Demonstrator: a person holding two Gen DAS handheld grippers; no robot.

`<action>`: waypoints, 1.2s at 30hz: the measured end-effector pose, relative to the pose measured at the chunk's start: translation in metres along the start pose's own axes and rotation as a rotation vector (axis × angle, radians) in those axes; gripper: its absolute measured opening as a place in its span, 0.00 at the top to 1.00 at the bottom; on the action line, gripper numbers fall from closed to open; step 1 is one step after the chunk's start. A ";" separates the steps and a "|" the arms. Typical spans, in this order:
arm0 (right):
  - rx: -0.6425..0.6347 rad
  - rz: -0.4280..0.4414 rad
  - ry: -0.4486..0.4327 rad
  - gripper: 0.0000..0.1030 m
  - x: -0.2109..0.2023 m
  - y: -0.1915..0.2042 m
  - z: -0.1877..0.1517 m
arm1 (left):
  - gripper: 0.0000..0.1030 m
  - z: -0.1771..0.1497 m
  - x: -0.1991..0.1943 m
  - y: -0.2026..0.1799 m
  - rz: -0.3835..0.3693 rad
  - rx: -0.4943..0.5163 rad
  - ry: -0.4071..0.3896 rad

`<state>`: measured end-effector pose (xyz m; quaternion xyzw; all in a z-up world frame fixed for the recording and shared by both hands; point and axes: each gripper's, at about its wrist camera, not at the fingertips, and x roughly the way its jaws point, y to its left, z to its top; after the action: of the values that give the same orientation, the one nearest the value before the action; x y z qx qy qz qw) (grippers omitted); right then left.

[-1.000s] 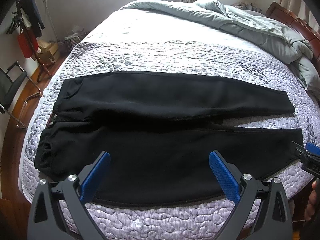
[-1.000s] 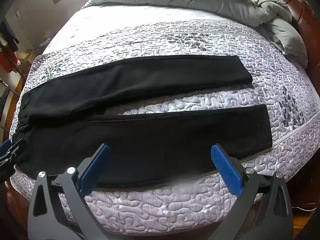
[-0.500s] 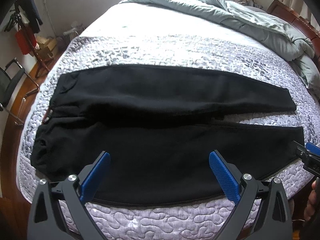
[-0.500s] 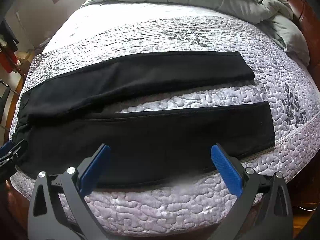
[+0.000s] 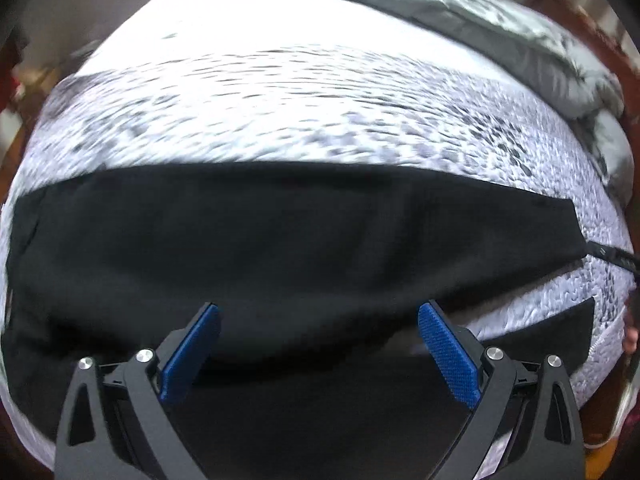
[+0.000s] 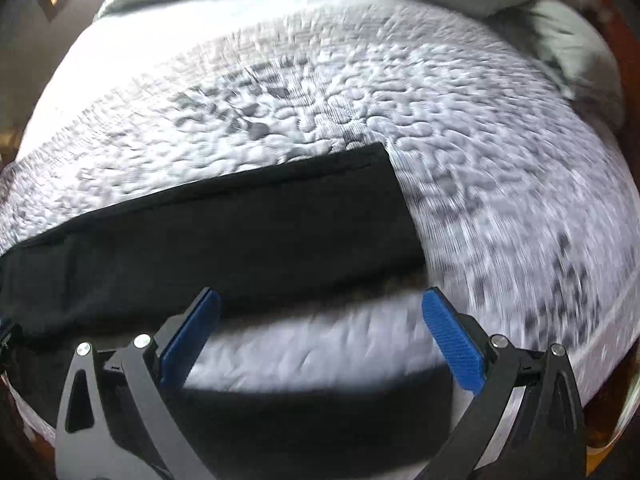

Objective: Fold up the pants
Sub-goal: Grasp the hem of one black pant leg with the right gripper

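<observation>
A: Where are the black pants right now?

B: Spread flat on the quilted mattress, lengthwise across the bed. In the left wrist view the seat and upper legs fill the middle. In the right wrist view the far leg ends in a square hem, and the near leg runs as a dark band just under the fingers, with a strip of bare mattress between the 2 legs.

A: And the claws?

B: The left claw is spread wide, blue pads apart, over the thigh area with nothing between them. The right claw is equally spread and empty, above the gap between the legs. Both views are motion-blurred.

A: How will the fabric behave?

B: My guess: soft, fairly thick, limp cloth, light enough for 1 pinch per claw, but it will sag and drag on the textured quilting. I would take the near leg along its outer seam, 1 claw near the waist and 1 near the hem, and carry it over onto the far leg.

A: Any containers?

B: None visible, only a grey-green duvet bunched at the far side of the bed
</observation>
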<state>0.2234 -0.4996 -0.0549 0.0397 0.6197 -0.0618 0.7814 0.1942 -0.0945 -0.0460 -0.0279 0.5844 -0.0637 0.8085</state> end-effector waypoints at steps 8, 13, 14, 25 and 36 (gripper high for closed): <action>0.027 0.058 0.092 0.03 0.069 -0.033 0.061 | 0.04 0.055 0.034 -0.065 -0.147 0.135 0.024; -0.088 0.109 0.087 0.33 0.073 -0.023 0.055 | 0.04 0.079 0.051 -0.086 -0.170 0.214 0.041; -0.125 0.098 0.080 0.57 0.070 -0.020 0.052 | 0.04 0.082 0.054 -0.087 -0.168 0.224 0.042; -0.139 0.322 -0.057 0.91 0.003 -0.048 0.030 | 0.04 0.107 0.088 -0.098 -0.230 0.381 0.070; -0.124 0.439 -0.183 0.91 -0.033 -0.050 0.037 | 0.56 0.107 0.104 -0.104 -0.340 0.527 0.166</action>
<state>0.2441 -0.5528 -0.0137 0.1196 0.5254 0.1444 0.8299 0.3208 -0.2143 -0.0981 0.0908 0.5987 -0.3489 0.7152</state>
